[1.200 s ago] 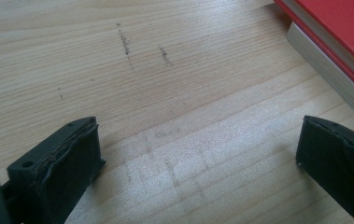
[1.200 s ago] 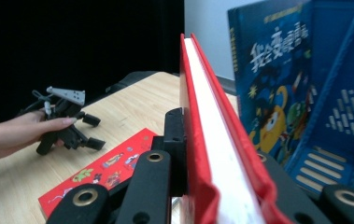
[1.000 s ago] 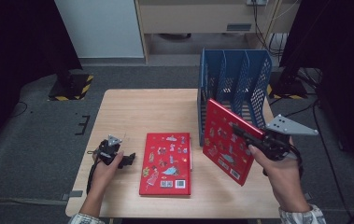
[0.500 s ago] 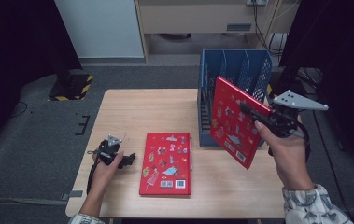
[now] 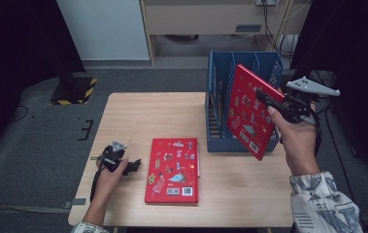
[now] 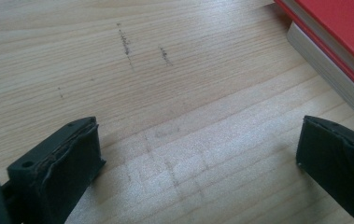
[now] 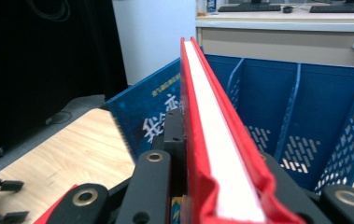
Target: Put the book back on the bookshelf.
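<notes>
While the right gripper (image 5: 264, 97) clamps its jaws on the edge of one red book (image 5: 249, 116), the cover stands nearly upright in the air, its long axis running from 11 o'clock down to 5 o'clock in the high view. The blue rack (image 5: 220, 97) lies just behind and beside it, toward 10 o'clock from the fingers; in the right gripper view the book's (image 7: 212, 140) page edge points straight at the rack's (image 7: 305, 102) dividers, so the coming move appears to turn on aligning that edge with one slot. The left gripper (image 5: 125, 165), jaws wide and empty, rests on the table (image 5: 138, 111). A second book (image 5: 172, 170) lies flat toward 3 o'clock from it, just beside the left gripper.
</notes>
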A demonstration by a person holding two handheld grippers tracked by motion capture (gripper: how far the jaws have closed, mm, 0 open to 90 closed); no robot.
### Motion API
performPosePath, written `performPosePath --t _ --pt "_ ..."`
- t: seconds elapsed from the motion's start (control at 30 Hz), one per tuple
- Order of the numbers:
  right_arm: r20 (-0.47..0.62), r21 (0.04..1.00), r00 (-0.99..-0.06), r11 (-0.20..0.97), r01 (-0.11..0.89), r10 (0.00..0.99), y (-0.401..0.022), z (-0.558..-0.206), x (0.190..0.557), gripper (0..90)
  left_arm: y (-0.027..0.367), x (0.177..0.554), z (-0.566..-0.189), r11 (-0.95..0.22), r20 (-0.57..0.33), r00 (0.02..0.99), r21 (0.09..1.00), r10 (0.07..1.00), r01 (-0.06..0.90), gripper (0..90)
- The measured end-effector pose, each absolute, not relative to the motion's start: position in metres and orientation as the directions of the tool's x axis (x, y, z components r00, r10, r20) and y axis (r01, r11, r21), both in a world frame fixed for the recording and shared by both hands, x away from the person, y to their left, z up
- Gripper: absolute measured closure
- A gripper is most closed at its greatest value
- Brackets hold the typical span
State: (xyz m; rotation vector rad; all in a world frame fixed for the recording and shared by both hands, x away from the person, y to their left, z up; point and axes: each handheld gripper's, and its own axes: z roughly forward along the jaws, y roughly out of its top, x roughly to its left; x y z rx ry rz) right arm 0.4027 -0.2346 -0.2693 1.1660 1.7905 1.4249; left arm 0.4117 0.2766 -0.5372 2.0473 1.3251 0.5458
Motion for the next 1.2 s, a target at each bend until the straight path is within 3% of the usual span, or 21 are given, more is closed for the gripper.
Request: performPosePath --t 1.2 --pt "0.039 0.958 -0.333 0.060 0.282 0.942 -0.235 -0.267 0.461 79.3 0.276 0.412 -0.537 -0.292 0.001 0.407 0.699 0.913 0.653 0.0"
